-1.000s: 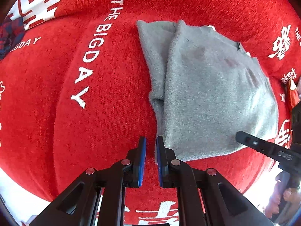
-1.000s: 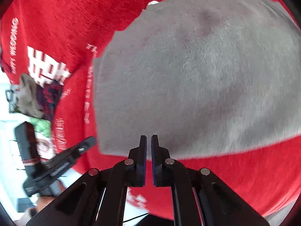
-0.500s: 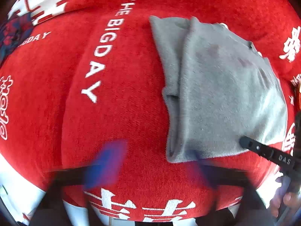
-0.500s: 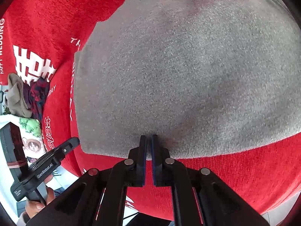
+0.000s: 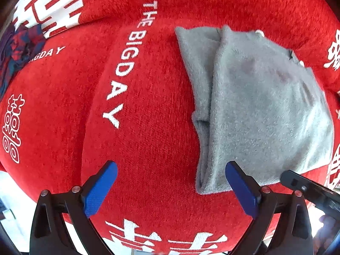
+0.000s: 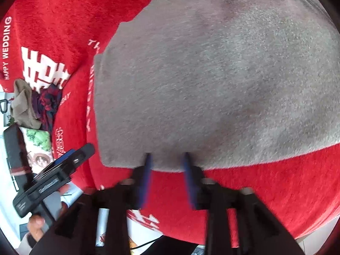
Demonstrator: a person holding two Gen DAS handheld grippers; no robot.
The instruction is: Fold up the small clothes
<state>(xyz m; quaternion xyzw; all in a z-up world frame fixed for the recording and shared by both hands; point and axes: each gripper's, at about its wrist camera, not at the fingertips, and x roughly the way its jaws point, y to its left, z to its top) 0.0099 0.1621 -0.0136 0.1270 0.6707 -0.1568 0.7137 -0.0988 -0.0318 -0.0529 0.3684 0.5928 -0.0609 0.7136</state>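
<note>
Fuzzy grey sweater (image 5: 261, 110) folded flat on red blanket (image 5: 148, 127) with white lettering, sleeve tucked under its left edge, left gripper (image 5: 170, 182) jaws wide apart and empty beside the hem, right gripper (image 6: 166, 170) jaws opening over the hem, gripping nothing

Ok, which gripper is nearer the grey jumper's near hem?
Right. The right gripper is at the grey jumper, its opening jaws straddling the near hem. The left gripper hangs open over the red blanket at the jumper's left corner.

Grey garment (image 5: 261, 114): fuzzy matt knit. Red cover (image 5: 148, 140): plush ribbed cloth, white woven lettering.
</note>
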